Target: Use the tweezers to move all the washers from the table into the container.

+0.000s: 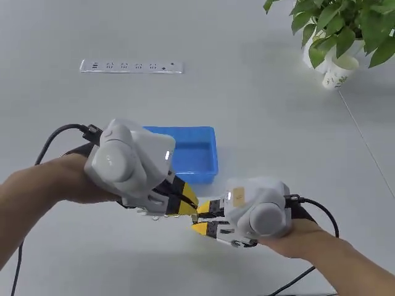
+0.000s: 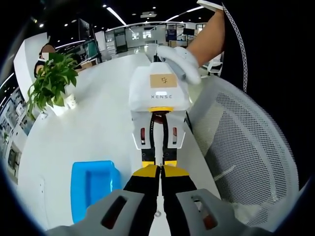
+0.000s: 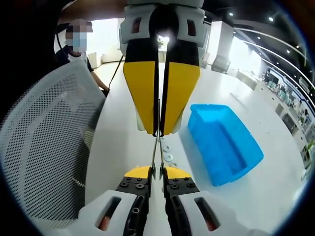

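a pale grey bench [image 1: 259, 123] carries a white power strip [image 1: 131, 66] and a potted plant [image 1: 336, 37]; a white mesh chair [image 2: 246, 142] stands beside it under ceiling strip lights [image 2: 115, 14]

Matls: container [image 1: 196, 161] blue plastic, glossy; washers [image 3: 169, 157] shiny metal; tweezers [image 3: 156, 147] thin bare metal; table [image 1: 247, 98] surf. smooth, matt.

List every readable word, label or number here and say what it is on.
"XENSE": white body of the right tool, left gripper view.
Mark on the tan sticker above it: too blurred.
Markings on the power strip: too small.
Print on the plant cup: too small.
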A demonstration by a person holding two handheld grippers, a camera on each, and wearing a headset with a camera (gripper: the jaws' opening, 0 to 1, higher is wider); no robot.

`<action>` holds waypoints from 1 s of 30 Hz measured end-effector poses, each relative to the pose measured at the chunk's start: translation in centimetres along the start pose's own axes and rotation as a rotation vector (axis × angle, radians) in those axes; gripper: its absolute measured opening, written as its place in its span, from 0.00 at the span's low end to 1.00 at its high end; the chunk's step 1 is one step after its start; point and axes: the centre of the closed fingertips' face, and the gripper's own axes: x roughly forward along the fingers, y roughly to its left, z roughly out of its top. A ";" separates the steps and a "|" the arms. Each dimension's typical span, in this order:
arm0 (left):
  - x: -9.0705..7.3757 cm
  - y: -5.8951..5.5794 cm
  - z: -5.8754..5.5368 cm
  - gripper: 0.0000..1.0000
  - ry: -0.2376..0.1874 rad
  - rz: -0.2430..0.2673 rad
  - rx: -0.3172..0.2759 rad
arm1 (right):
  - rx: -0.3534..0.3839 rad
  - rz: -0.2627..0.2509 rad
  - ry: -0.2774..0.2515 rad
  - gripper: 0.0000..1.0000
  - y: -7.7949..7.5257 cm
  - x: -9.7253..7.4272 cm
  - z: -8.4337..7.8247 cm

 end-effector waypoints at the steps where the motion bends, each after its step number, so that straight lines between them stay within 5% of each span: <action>1: 0.0 0.0 0.0 0.04 -0.001 -0.001 0.000 | 0.003 0.001 0.000 0.10 0.0 0.0 0.0; 30: 1.4 1.1 0.3 0.04 0.005 -0.032 0.012 | 0.023 -0.023 0.019 0.11 -1.0 -0.3 -1.5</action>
